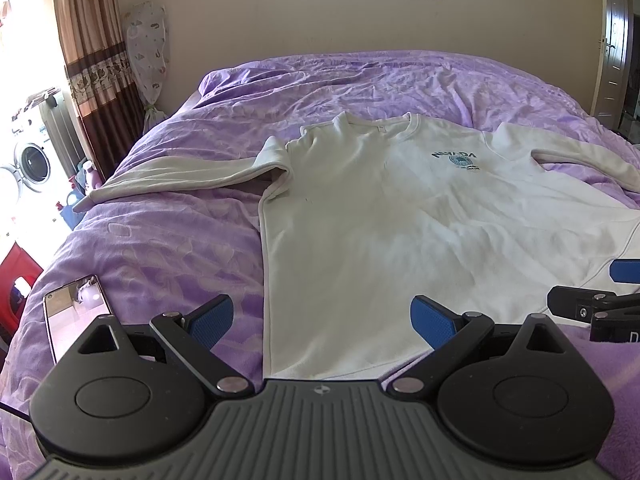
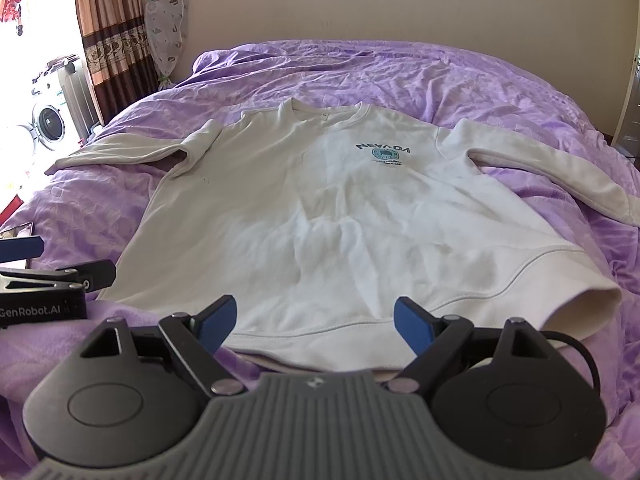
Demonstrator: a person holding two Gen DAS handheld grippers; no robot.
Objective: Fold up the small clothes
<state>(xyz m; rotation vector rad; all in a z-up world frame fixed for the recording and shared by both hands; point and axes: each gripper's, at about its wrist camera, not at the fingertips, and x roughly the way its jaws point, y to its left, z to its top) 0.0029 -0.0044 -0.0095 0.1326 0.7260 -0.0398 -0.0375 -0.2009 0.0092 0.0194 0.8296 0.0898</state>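
Sweatshirt (image 2: 320, 216) flat on purple bedspread (image 2: 460, 80), left gripper (image 1: 322, 322) spread, right gripper (image 2: 315, 318) spread, both empty

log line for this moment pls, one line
phase: pre-fold | sweatshirt: flat on bed, sleeves spread | left gripper: open at hem | right gripper: open at hem
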